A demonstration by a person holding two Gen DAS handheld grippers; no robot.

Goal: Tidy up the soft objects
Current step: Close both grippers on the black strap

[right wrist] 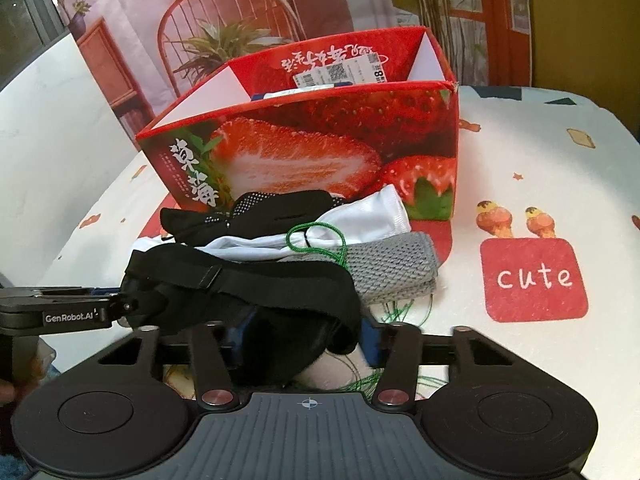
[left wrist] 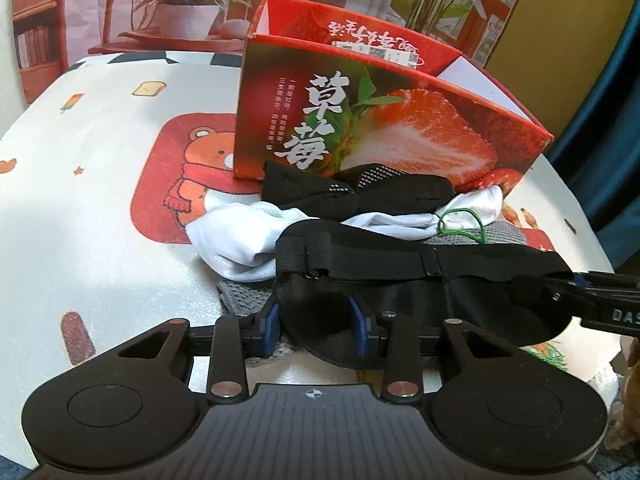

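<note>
Black eye mask [left wrist: 420,292] with an elastic strap held between both grippers, its long axis running sideways from one to the other, strap along the top edge. Left gripper [left wrist: 316,322] narrowed, blue pads pressing the mask's one end; right gripper [right wrist: 304,340] also narrowed, mask bunched between its fingers, pads look clamped on the other end. Each gripper shows in the other's view, side-on: "GenRobot.AI" reads on the left one's arm, "DAS" cut off on the right one's. Just beyond the grippers a pile: white sleeve-like cloth [left wrist: 240,236], black gloves with white grip dots [left wrist: 352,188], grey knitted cloth [right wrist: 392,272] under the rest, thin green cord [right wrist: 320,240] looped over it. Behind the pile, touching it, an open red strawberry box [left wrist: 400,136] with large white Chinese characters on the front, a barcode label [right wrist: 340,72] on the inner back wall; contents mostly hidden. Tablecloth [right wrist: 520,184] white with bear print, ice creams, and a red patch reading "cute" to the right gripper's right.
</note>
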